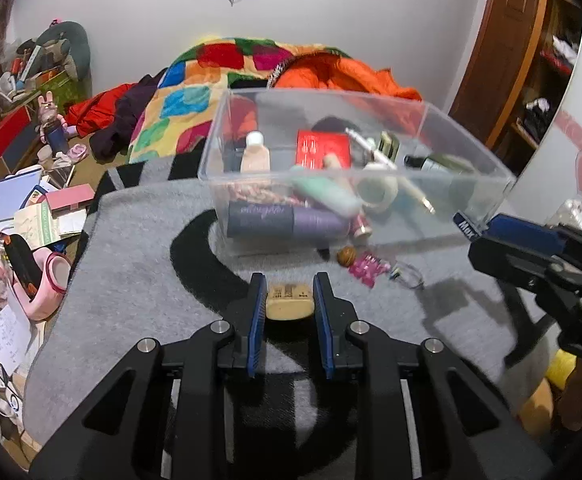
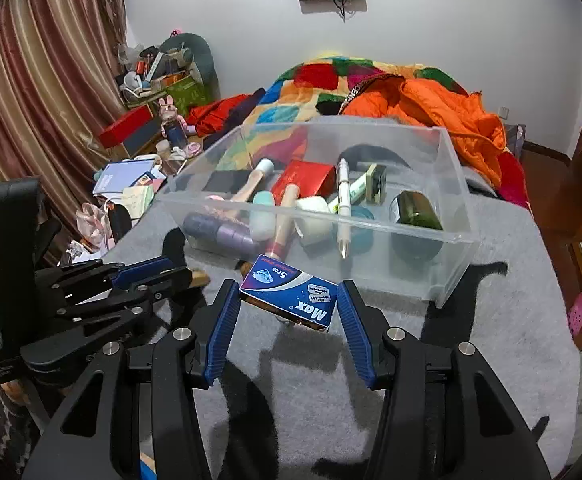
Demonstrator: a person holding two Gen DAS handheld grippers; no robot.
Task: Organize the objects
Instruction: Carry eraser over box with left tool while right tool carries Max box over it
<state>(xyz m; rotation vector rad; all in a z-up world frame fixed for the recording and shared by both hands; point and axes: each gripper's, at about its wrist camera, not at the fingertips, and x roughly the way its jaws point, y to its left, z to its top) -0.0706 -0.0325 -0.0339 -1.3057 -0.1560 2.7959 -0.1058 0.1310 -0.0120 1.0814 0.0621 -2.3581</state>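
A clear plastic bin (image 1: pixel 219 136) (image 2: pixel 457 240) stands on a grey and black blanket and holds several toiletries, a pen and a red box. My left gripper (image 1: pixel 289 294) is shut on a small tan wooden piece (image 1: pixel 289 302), just above the blanket in front of the bin. My right gripper (image 2: pixel 287 300) is shut on a blue "Max" razor blade box (image 2: pixel 291 292), held near the bin's front wall. The right gripper also shows in the left wrist view (image 1: pixel 491 232), and the left gripper shows in the right wrist view (image 2: pixel 159 272).
A small brown ball (image 1: pixel 346 257), a pink packet (image 1: pixel 367 268) and a key ring (image 1: pixel 407 274) lie on the blanket (image 1: pixel 131 280) before the bin. A colourful quilt (image 1: pixel 195 92) and orange jacket (image 2: pixel 431 108) lie behind. Clutter of books and boxes (image 1: pixel 23 200) fills the left.
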